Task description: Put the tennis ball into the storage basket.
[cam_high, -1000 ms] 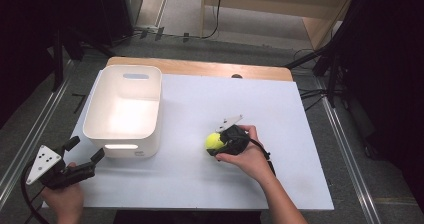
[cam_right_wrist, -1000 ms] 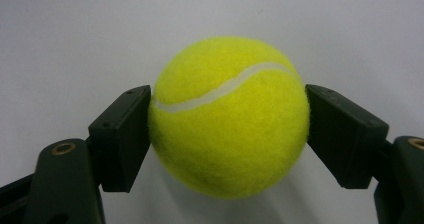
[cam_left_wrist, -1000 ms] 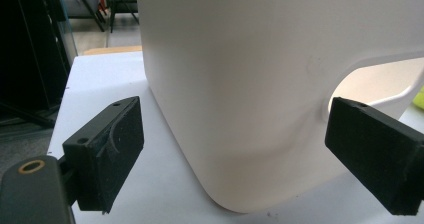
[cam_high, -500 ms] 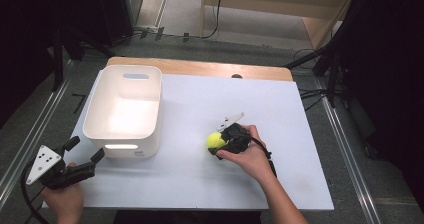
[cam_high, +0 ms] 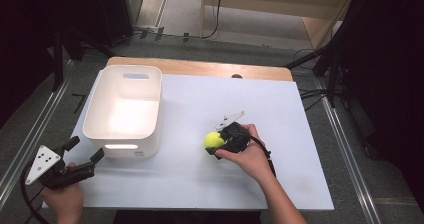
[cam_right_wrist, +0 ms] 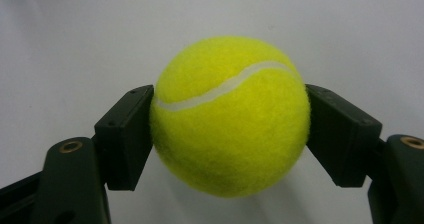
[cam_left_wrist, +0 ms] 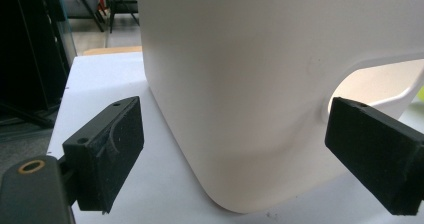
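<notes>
A yellow tennis ball (cam_high: 214, 140) (cam_right_wrist: 230, 116) sits between the jaws of my right gripper (cam_high: 218, 143) (cam_right_wrist: 229, 134), near the middle of the white table top (cam_high: 200, 109). Both black pads press against the ball's sides. My left gripper (cam_high: 84, 150) (cam_left_wrist: 240, 151) is at the table's front left corner, open, with its jaws spread on either side of the near corner of a white plastic bin (cam_high: 125, 110) (cam_left_wrist: 260, 84). The bin has a handle cutout (cam_left_wrist: 380, 79) in its near wall.
A wooden strip (cam_high: 200, 68) runs along the table's far edge. Metal rails (cam_high: 30, 134) flank the table on both sides. Cables (cam_high: 310, 91) lie on the floor at the right. Bare table top lies to the right of the ball.
My right gripper has shifted slightly with the ball held in it. My left gripper has stayed where it was.
</notes>
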Motion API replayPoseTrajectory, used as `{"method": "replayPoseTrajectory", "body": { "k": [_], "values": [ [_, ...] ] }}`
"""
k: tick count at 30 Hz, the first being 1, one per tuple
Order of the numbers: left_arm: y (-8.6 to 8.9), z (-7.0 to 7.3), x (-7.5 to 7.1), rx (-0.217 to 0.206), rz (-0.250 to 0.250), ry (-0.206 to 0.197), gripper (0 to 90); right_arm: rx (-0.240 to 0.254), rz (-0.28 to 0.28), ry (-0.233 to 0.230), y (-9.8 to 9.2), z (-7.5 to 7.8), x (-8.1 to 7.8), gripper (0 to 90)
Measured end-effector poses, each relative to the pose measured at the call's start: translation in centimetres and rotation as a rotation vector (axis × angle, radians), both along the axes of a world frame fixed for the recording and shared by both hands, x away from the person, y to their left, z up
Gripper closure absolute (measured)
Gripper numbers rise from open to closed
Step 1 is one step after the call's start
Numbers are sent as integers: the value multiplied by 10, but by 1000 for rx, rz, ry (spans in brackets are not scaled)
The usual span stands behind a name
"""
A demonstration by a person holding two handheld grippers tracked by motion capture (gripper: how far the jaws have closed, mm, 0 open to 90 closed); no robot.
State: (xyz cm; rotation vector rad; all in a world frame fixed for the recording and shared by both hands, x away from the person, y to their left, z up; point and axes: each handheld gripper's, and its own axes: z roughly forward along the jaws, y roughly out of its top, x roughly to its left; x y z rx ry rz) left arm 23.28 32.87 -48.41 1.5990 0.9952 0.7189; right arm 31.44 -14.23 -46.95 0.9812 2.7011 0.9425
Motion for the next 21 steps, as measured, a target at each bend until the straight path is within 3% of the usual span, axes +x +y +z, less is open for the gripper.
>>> {"method": "replayPoseTrajectory", "body": {
  "k": [21],
  "values": [
    [1, 0, 0, -2, 0, -1, 86, 16, 28, -19, 9, 14, 4, 243]
  ]
}}
